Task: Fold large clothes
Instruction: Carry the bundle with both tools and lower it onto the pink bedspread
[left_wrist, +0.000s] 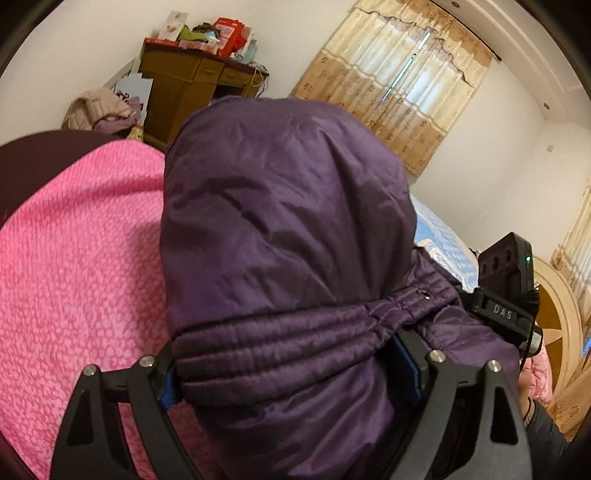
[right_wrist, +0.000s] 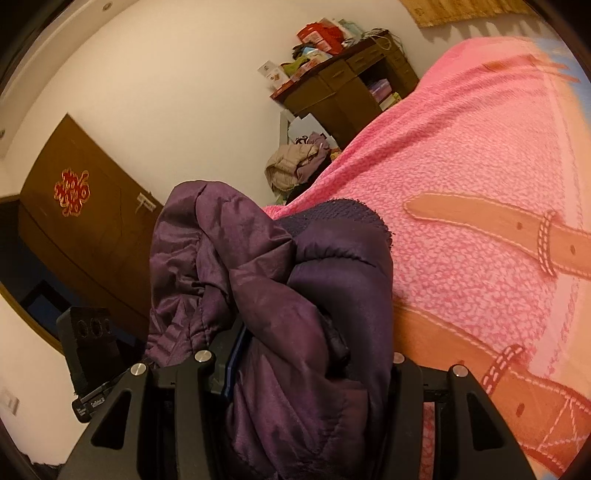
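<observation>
on the left wrist view, left gripper (left_wrist: 291, 373) is clamped on one purple jacket (left_wrist: 280, 221), which bulges up in front of the lens over a pink blanket (left_wrist: 74, 258); only this view shows one curtained window (left_wrist: 399, 81) and the other gripper's body at right. on the right wrist view, right gripper (right_wrist: 310, 373) pinches bunched jacket fabric beside the blanket; only here one brown door (right_wrist: 85, 229). one cluttered desk (right_wrist: 343, 88) in both.
</observation>
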